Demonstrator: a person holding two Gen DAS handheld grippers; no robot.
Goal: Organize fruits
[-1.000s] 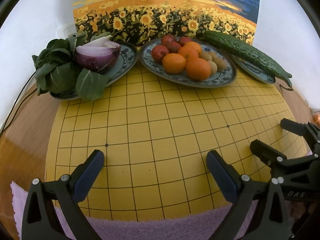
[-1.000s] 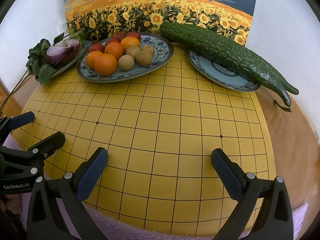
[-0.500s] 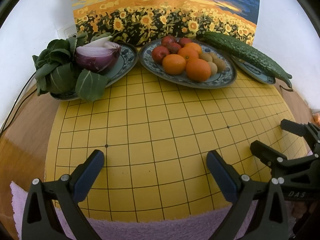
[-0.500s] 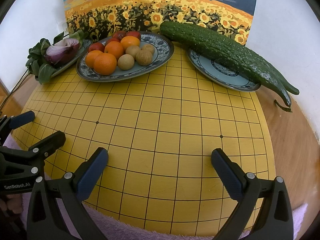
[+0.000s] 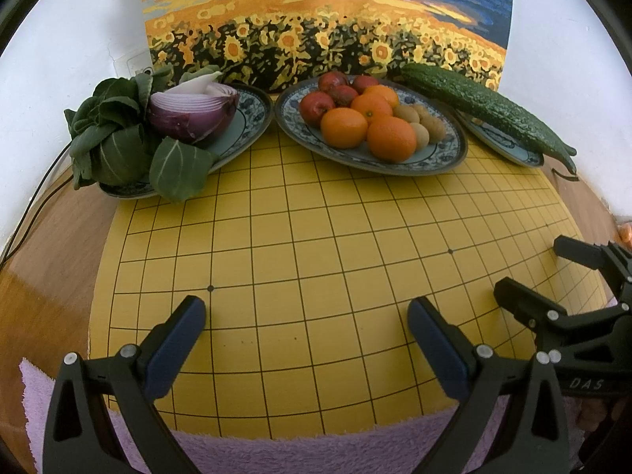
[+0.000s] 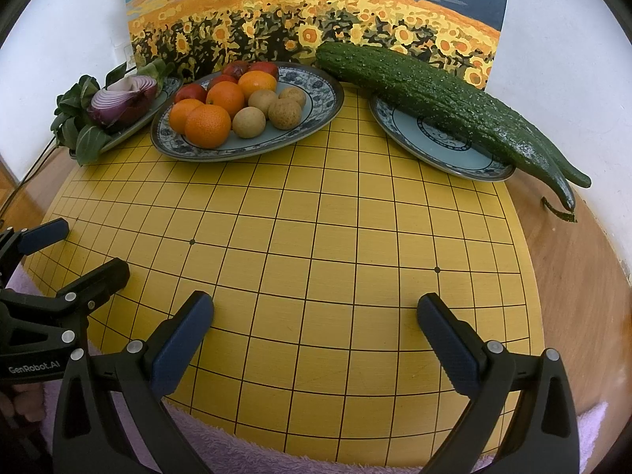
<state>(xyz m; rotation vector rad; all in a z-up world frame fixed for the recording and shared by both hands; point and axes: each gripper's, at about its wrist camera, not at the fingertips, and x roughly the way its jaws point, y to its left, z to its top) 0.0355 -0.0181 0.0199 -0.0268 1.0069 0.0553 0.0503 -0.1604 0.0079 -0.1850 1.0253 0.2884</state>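
A blue-patterned middle plate (image 5: 434,158) (image 6: 316,91) at the back of the yellow grid board holds several oranges (image 5: 343,127) (image 6: 207,125), red fruits (image 5: 315,106) (image 6: 189,93) and small brown fruits (image 5: 432,128) (image 6: 249,121). My left gripper (image 5: 306,339) is open and empty over the board's near edge; it also shows in the right wrist view (image 6: 79,249). My right gripper (image 6: 316,335) is open and empty beside it; it shows in the left wrist view (image 5: 553,268).
A left plate (image 5: 252,118) carries a halved red onion (image 5: 193,118) (image 6: 122,102) and leafy greens (image 5: 114,138). A right plate (image 6: 446,150) carries long cucumbers (image 6: 454,106) (image 5: 486,110). A sunflower painting (image 6: 316,12) leans on the white wall. A purple towel (image 5: 276,450) lies under the board's near edge.
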